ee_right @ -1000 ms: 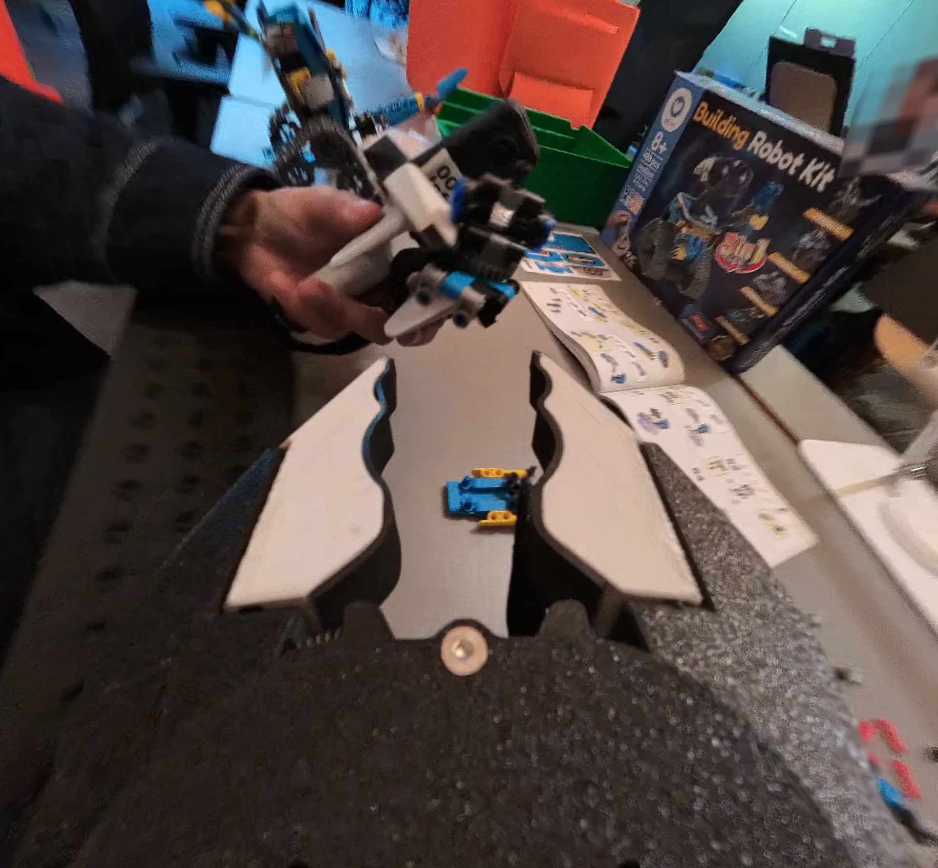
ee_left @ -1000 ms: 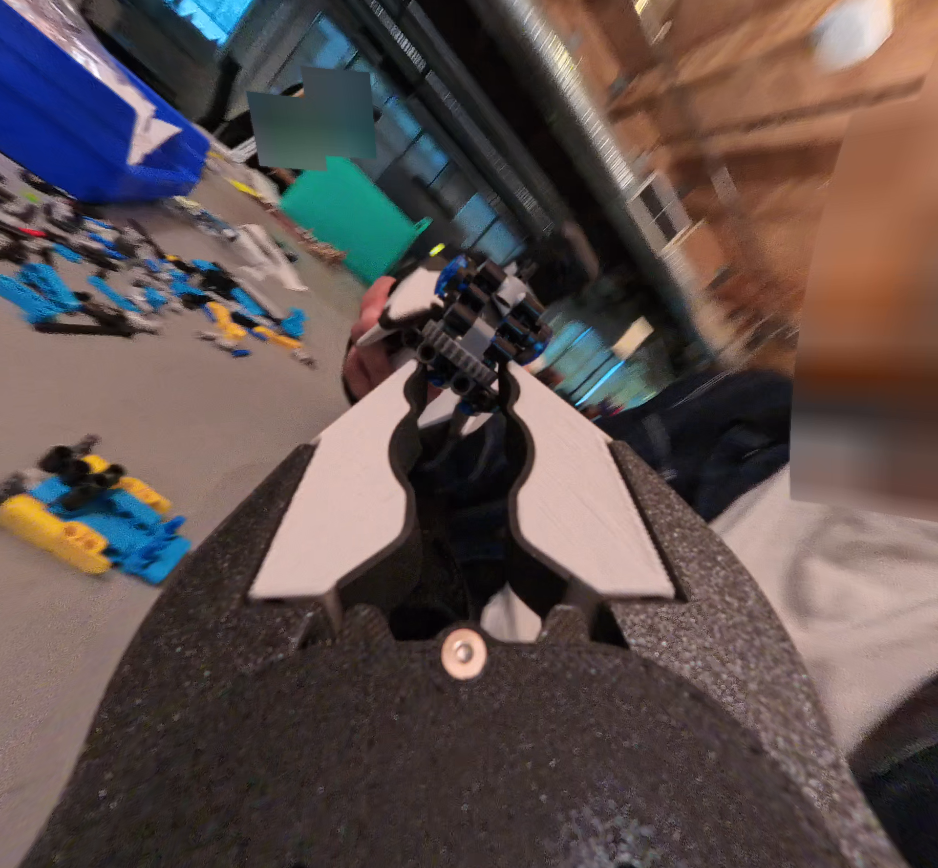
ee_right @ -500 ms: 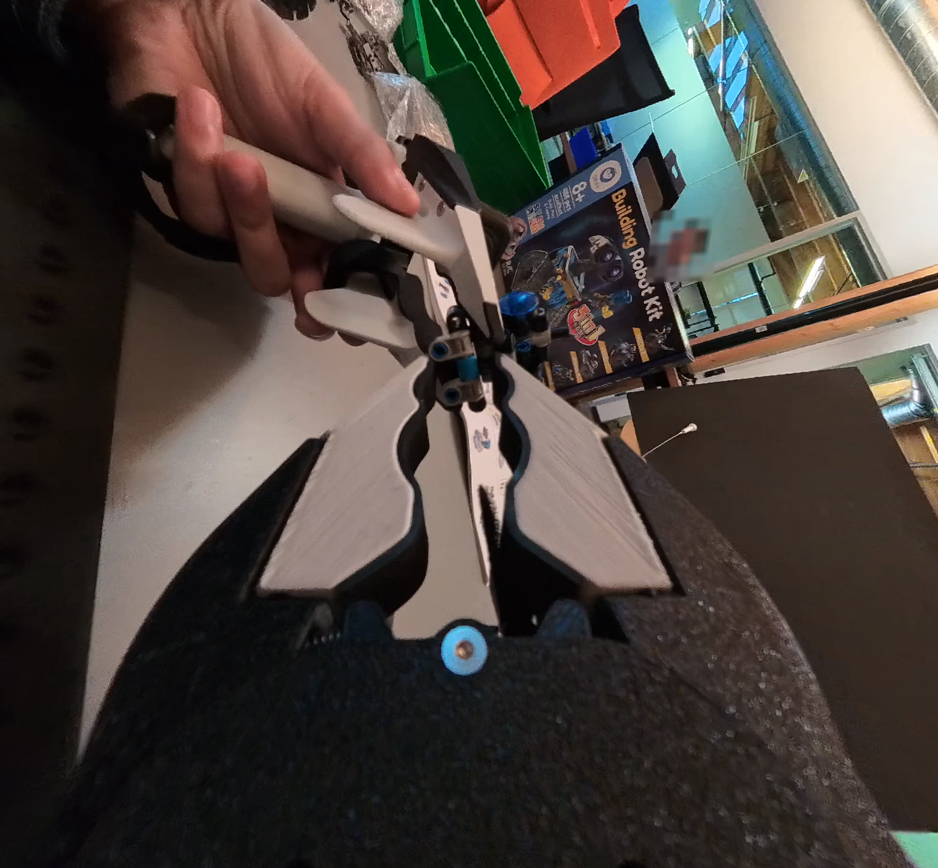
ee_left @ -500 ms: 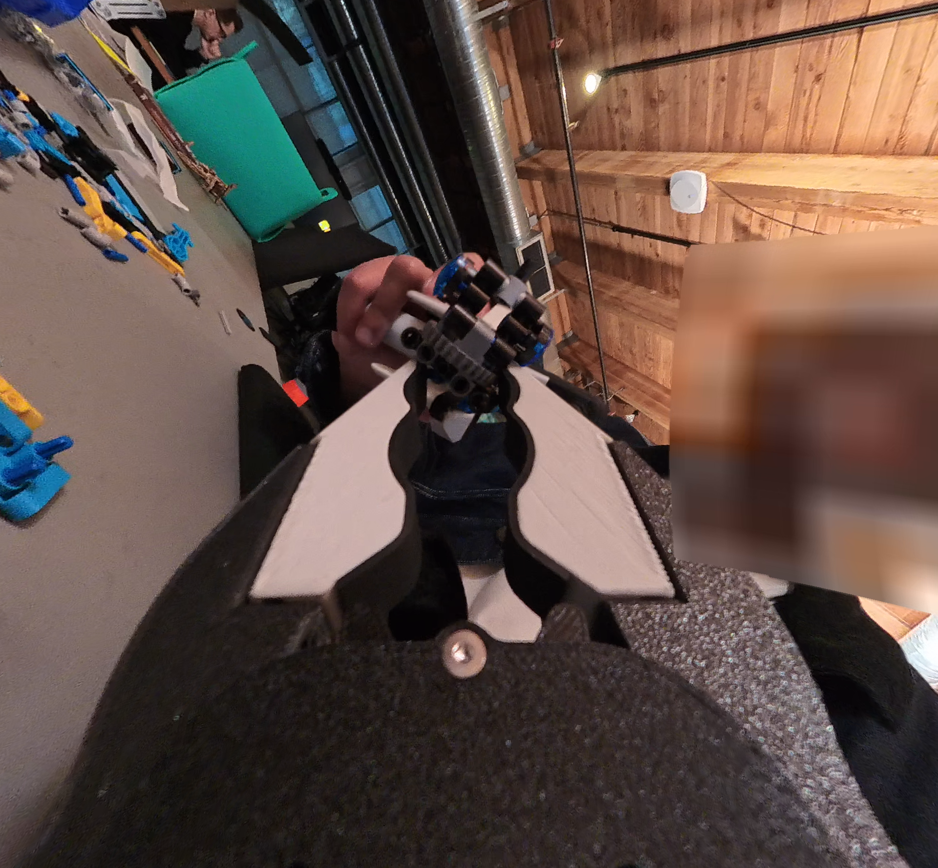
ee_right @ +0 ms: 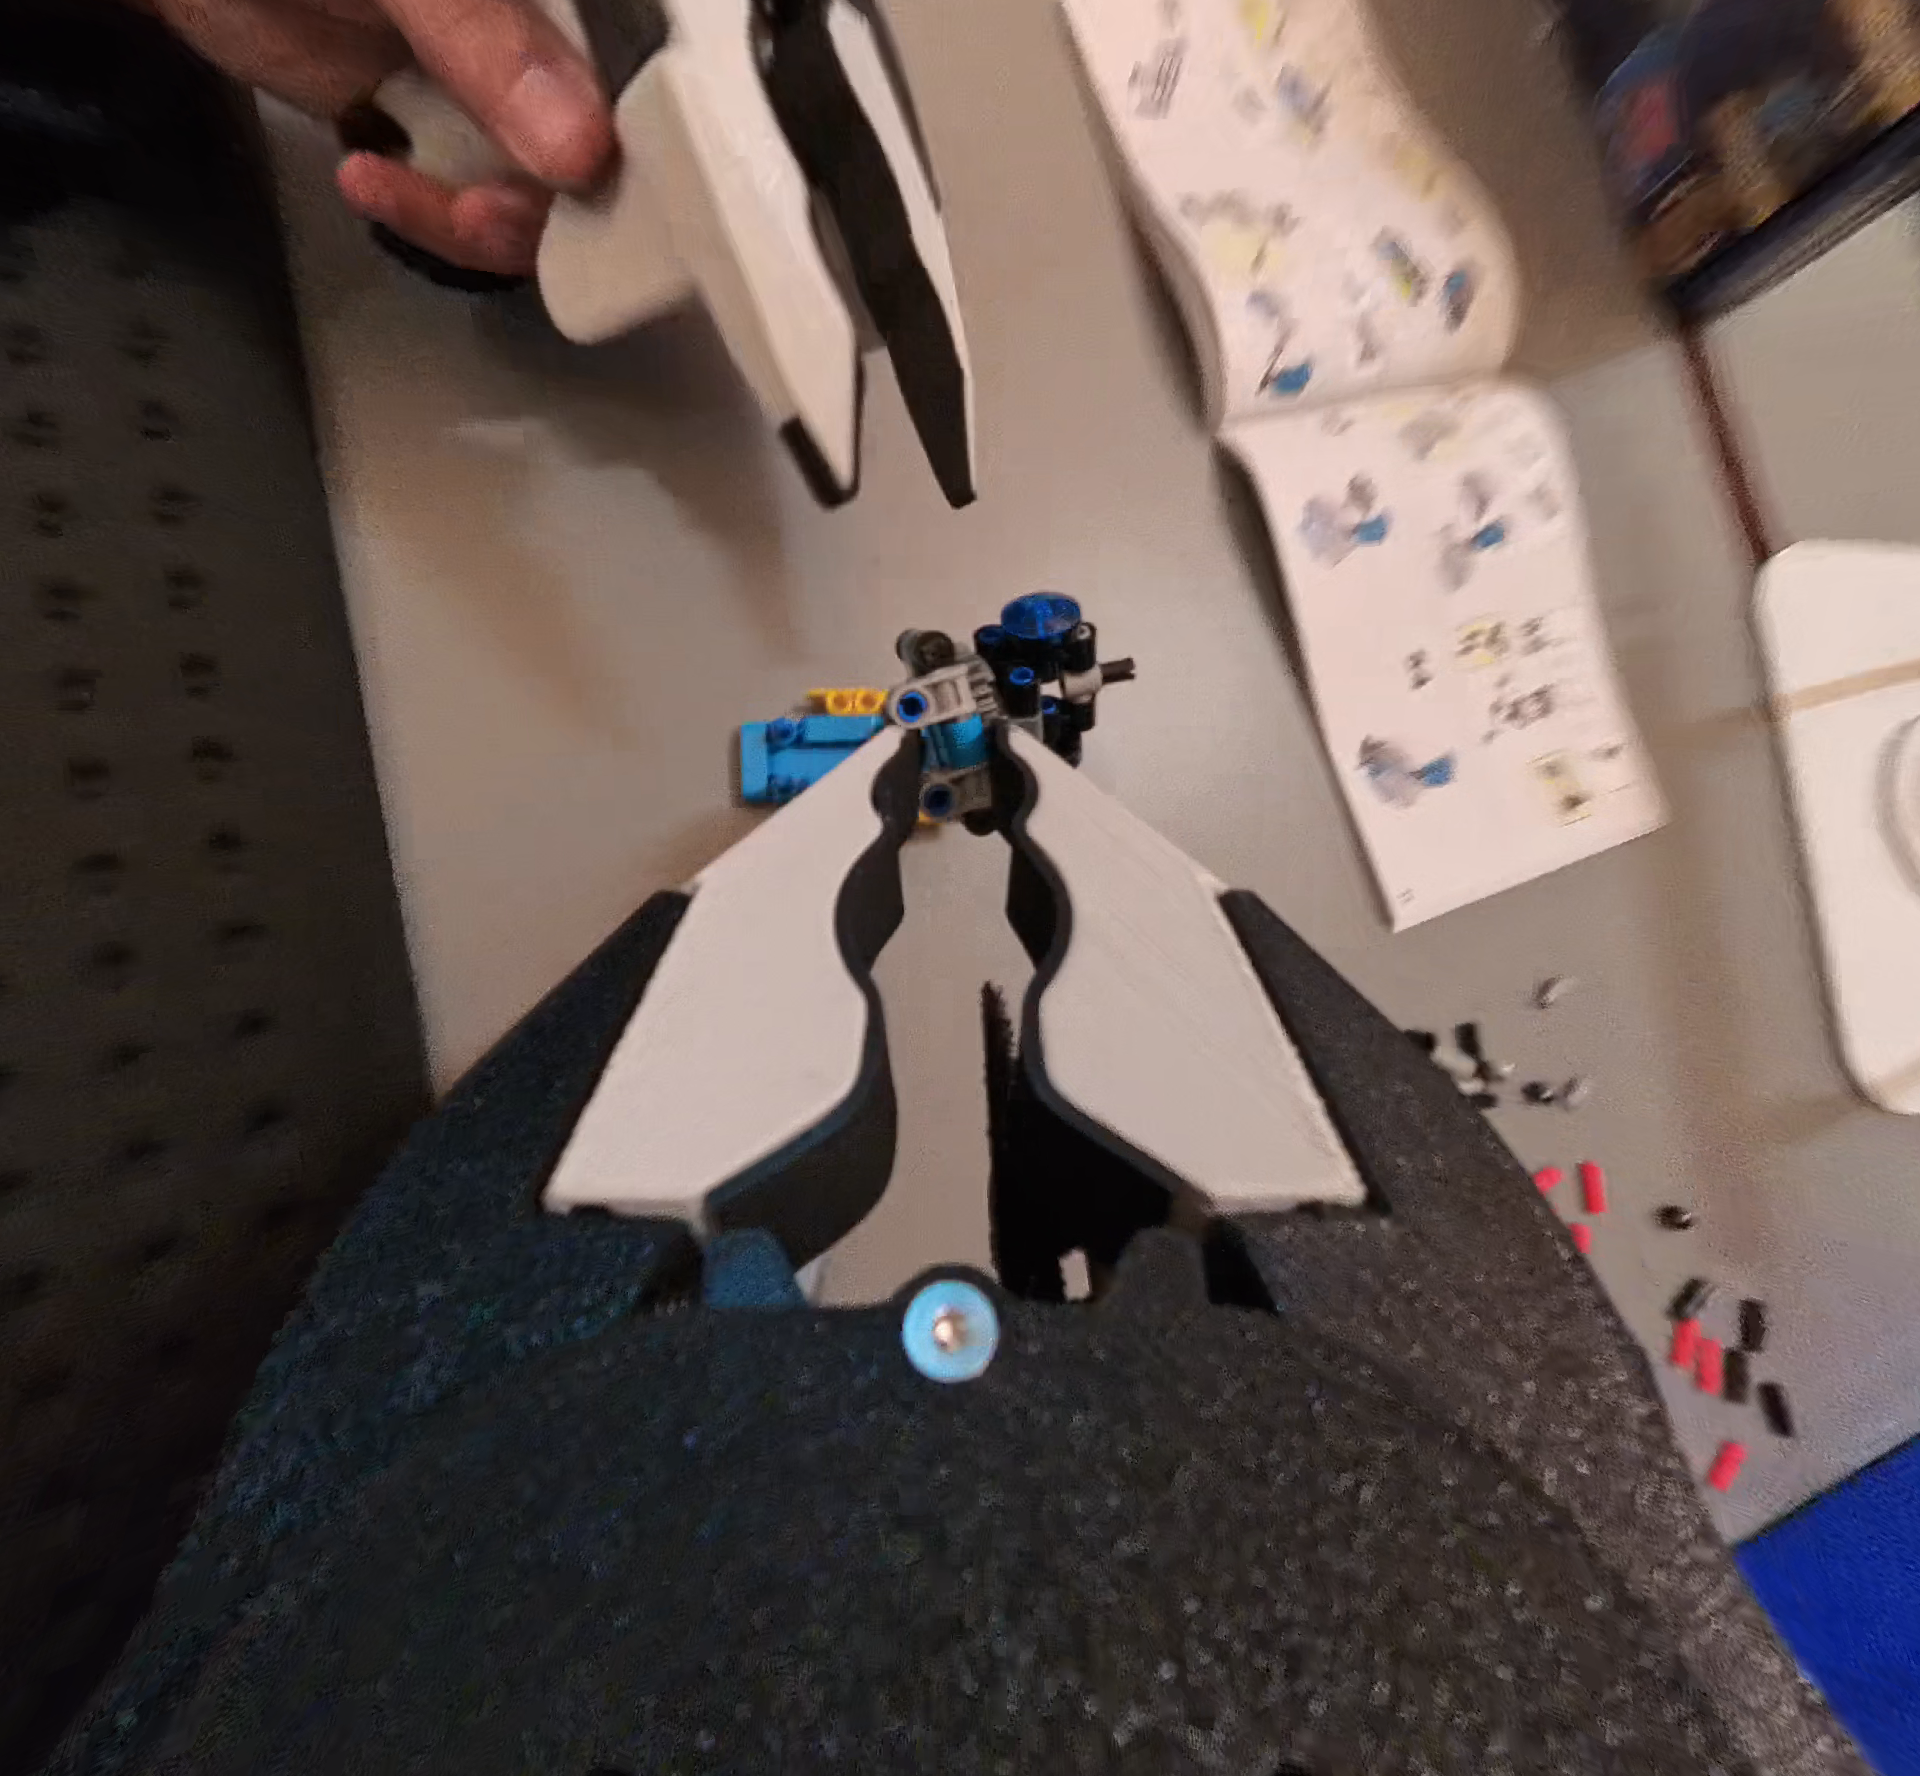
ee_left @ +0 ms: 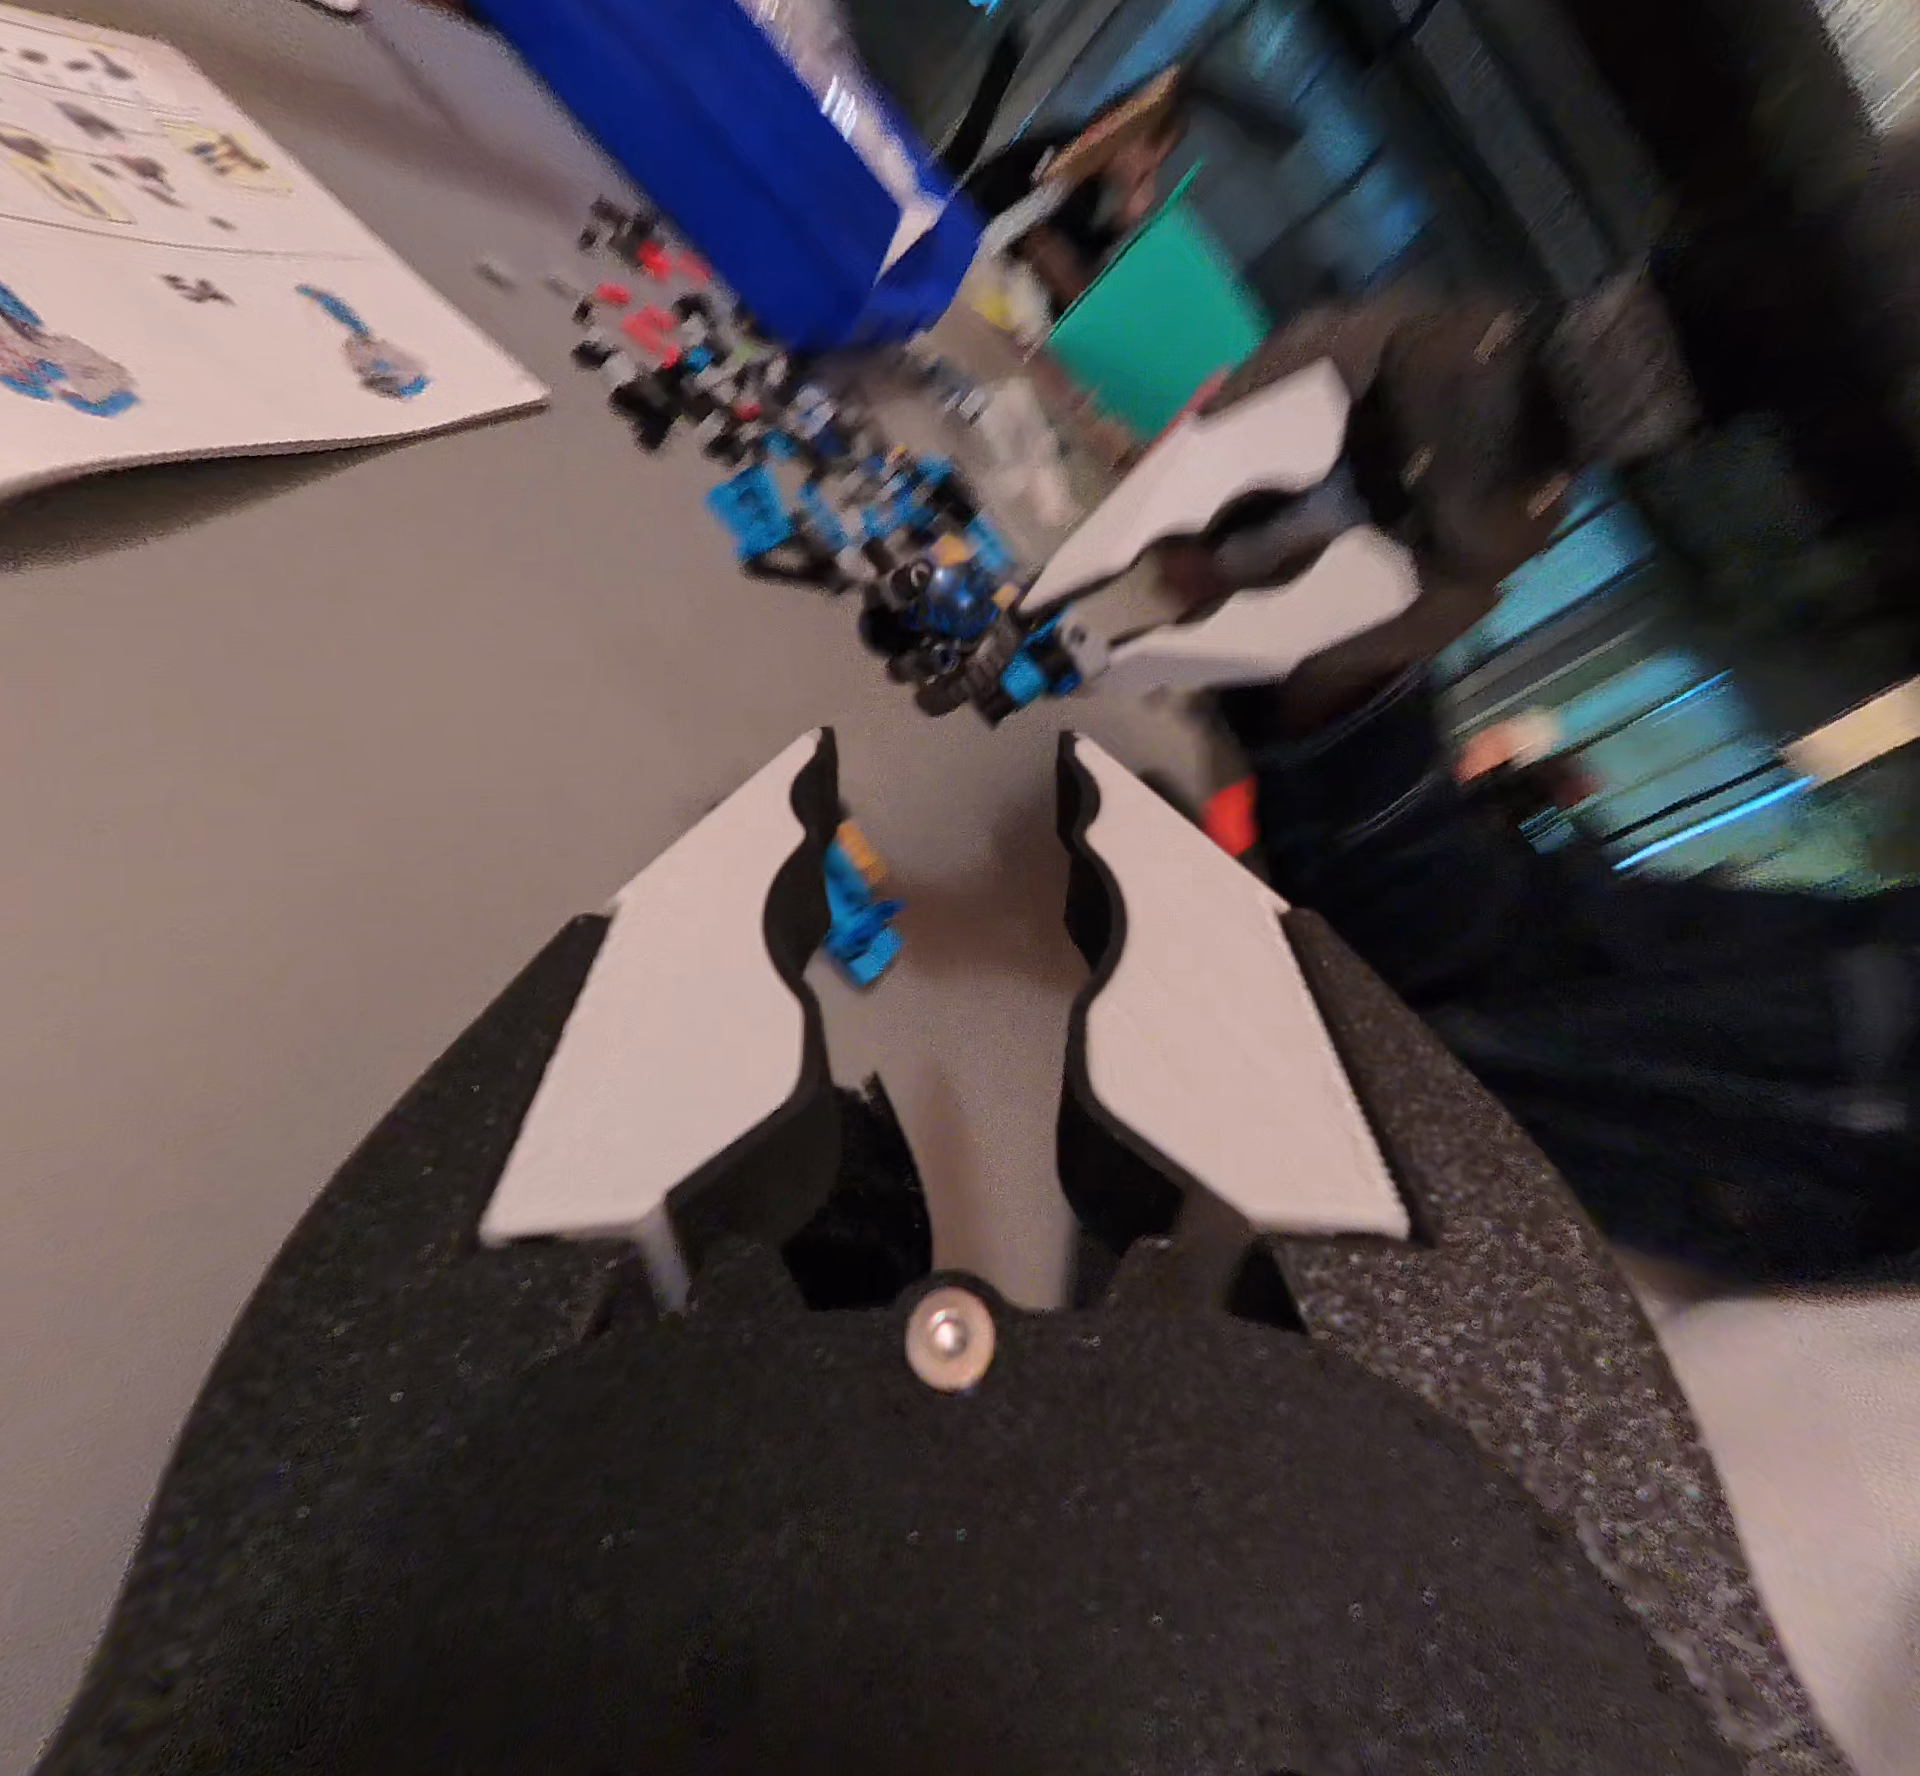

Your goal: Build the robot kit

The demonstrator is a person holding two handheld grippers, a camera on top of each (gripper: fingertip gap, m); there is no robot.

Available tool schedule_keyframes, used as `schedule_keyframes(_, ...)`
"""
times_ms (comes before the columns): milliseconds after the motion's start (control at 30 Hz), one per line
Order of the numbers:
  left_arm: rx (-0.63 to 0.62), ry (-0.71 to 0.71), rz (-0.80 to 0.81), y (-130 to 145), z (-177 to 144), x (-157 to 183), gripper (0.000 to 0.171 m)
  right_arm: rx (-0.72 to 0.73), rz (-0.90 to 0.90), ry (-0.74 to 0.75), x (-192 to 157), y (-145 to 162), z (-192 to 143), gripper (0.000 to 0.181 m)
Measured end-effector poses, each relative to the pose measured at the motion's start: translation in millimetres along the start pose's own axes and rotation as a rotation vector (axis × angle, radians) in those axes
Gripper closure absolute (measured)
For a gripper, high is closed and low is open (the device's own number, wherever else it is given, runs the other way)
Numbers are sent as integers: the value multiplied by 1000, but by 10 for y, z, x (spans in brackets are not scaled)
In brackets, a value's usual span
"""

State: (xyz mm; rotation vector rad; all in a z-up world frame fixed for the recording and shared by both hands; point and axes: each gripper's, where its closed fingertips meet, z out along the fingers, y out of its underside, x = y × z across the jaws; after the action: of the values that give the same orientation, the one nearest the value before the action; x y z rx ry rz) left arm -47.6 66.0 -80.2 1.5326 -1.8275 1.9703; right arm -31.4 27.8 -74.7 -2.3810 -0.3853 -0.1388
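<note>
My right gripper (ee_right: 951,750) is shut on a small black, blue and grey brick assembly (ee_right: 1013,677) and holds it just above the grey table (ee_right: 623,583). A blue and yellow brick piece (ee_right: 800,744) lies on the table right behind it. My left gripper (ee_left: 948,750) is open and empty above the same blue and yellow piece (ee_left: 862,916). In the left wrist view, the right gripper (ee_left: 1055,640) shows ahead with the assembly (ee_left: 951,620) at its tips. In the right wrist view, a hand (ee_right: 468,64) holds the left gripper (ee_right: 894,490) above and beyond the assembly.
An open instruction booklet (ee_right: 1403,479) lies to the right, also in the left wrist view (ee_left: 156,272). A dark kit box (ee_right: 1766,43) stands behind it. Small red and black pieces (ee_right: 1714,1342) lie near a blue bin (ee_left: 675,85). More loose bricks (ee_left: 810,500) lie farther back. The grippers' ends are close to 5 cm from one another.
The assembly has passed from my left gripper to my right. The left gripper has opened and drawn back. Both views have swung down toward the table.
</note>
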Motion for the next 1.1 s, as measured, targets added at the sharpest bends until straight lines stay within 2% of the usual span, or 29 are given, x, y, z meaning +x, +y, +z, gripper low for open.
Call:
schedule_keyframes(100,-212,-192,265,231,125,-317,135,-124,13,-21,55,147,110,168)
schedule_keyframes(167,-298,-233,387,262,172,-471,139,-189,15,-36,68,173,189,168)
schedule_keyframes(233,-335,-165,445,244,231,-458,138,-277,2,-57,65,195,264,168)
schedule_keyframes(300,-319,-102,482,173,274,-409,139,-384,-11,-48,109,235,330,168)
schedule_keyframes(367,-327,-59,510,168,287,-369,145,-430,0,-61,110,227,367,169)
schedule_keyframes(667,-351,-86,636,230,364,-363,154,-404,88,-78,79,186,417,168)
schedule_keyframes(867,-375,-95,686,274,397,-374,160,-375,52,-55,81,201,443,168)
schedule_keyframes(967,-374,-68,699,270,385,-351,165,-303,48,-105,10,199,422,164)
schedule_keyframes(1033,-348,-60,699,198,367,-349,166,-225,32,-70,70,220,358,157)
schedule_keyframes(1100,-336,-51,698,148,345,-371,165,-102,46,-64,94,220,274,162)
